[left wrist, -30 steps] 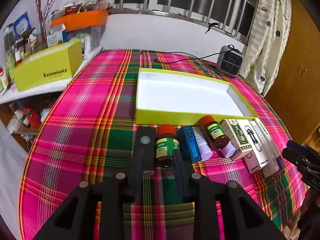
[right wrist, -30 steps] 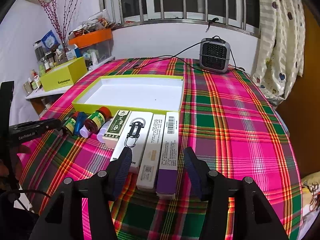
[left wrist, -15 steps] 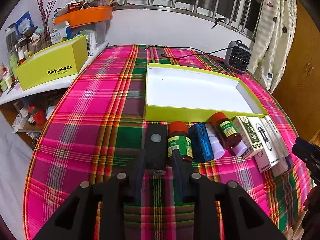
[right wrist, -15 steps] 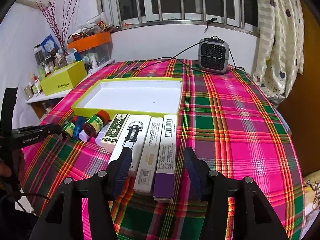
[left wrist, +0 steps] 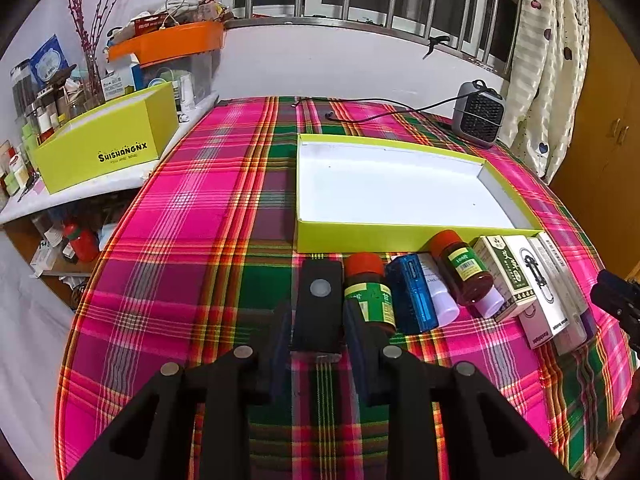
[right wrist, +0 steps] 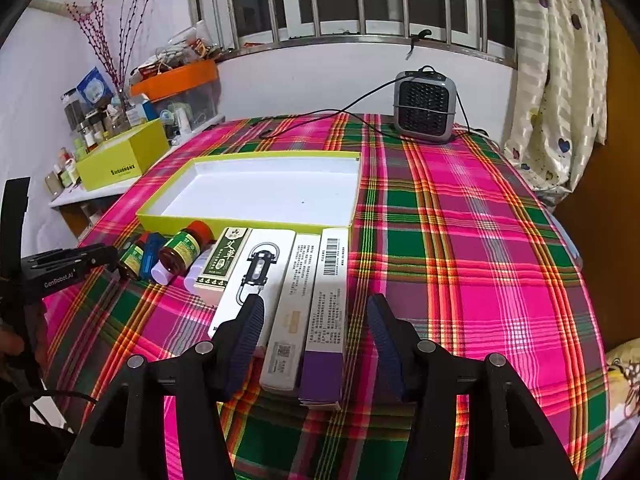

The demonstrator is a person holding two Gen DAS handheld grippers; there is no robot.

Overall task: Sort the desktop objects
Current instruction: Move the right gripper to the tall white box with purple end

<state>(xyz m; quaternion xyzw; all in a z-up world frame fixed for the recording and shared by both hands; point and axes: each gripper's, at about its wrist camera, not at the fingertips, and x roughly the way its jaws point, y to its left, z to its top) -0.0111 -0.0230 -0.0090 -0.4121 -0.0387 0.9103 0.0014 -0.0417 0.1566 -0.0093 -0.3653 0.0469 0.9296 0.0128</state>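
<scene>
A round table under a pink and green plaid cloth (left wrist: 200,208) holds a shallow yellow-green tray (left wrist: 400,236) with a bare white floor. Along the tray's near wall lies a row of small items. At its left end, the left gripper (left wrist: 316,332) straddles a flat black device (left wrist: 320,300) with a round grey button; its pads sit against the device's sides, pinching it while it lies on the cloth. Just beside it lie an orange-capped bottle with a green label (left wrist: 368,292), a blue case (left wrist: 412,296) and a second brown bottle (left wrist: 464,276). Farther right, the right gripper (right wrist: 316,332) hovers with jaws spread above a white box (right wrist: 296,312) and a purple-ended box (right wrist: 326,320), touching neither. A small grey heater (right wrist: 424,108) stands at the far edge.
</scene>
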